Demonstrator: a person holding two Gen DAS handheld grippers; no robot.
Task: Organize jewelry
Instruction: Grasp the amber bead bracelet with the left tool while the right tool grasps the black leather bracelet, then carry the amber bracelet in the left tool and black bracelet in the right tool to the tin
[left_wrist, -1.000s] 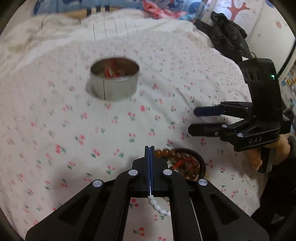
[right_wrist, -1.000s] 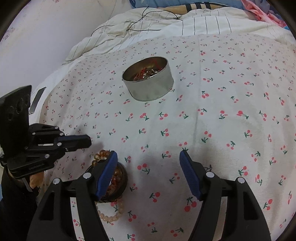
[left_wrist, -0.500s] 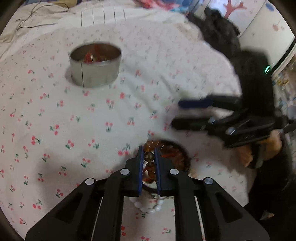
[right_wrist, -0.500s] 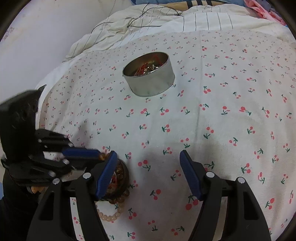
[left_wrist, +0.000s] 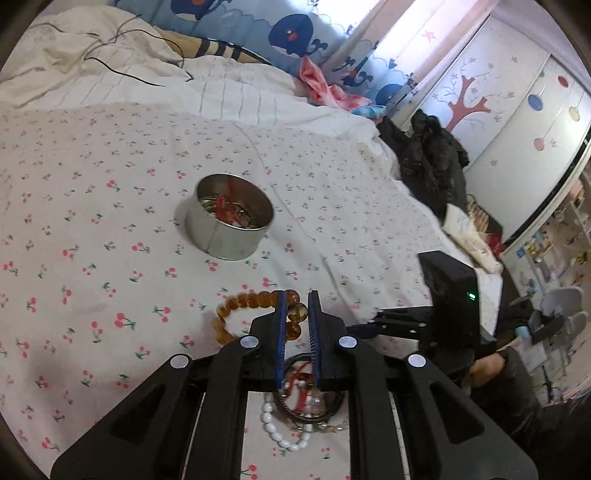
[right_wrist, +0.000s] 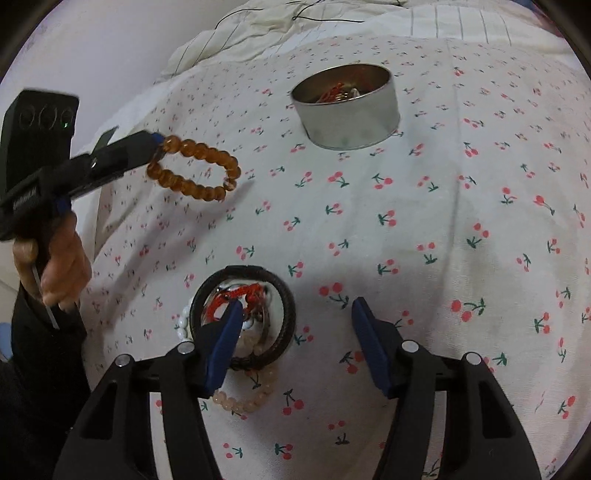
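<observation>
My left gripper (left_wrist: 297, 308) is shut on an amber bead bracelet (left_wrist: 236, 314) and holds it lifted above the bed; it also shows in the right wrist view (right_wrist: 157, 142) with the amber bracelet (right_wrist: 195, 170) hanging from it. Below lies a pile of jewelry: a black cord bracelet (right_wrist: 284, 314), a red cord (right_wrist: 236, 295), white beads (left_wrist: 280, 439) and pale pink beads (right_wrist: 243, 404). My right gripper (right_wrist: 295, 314) is open and empty above this pile. A round metal tin (left_wrist: 229, 232) (right_wrist: 347, 110) with jewelry inside stands further back.
The cherry-print bedsheet (right_wrist: 443, 221) covers the bed. A striped white duvet (left_wrist: 221, 85) with a black cable (left_wrist: 122, 74) lies behind. A black jacket (left_wrist: 432, 158) lies at the bed's right edge. A wall (right_wrist: 92, 55) borders the left.
My left gripper closed on the amber bracelet in the pile and lifted it up and away toward the tin. My right gripper stayed open and came closer over the pile.
</observation>
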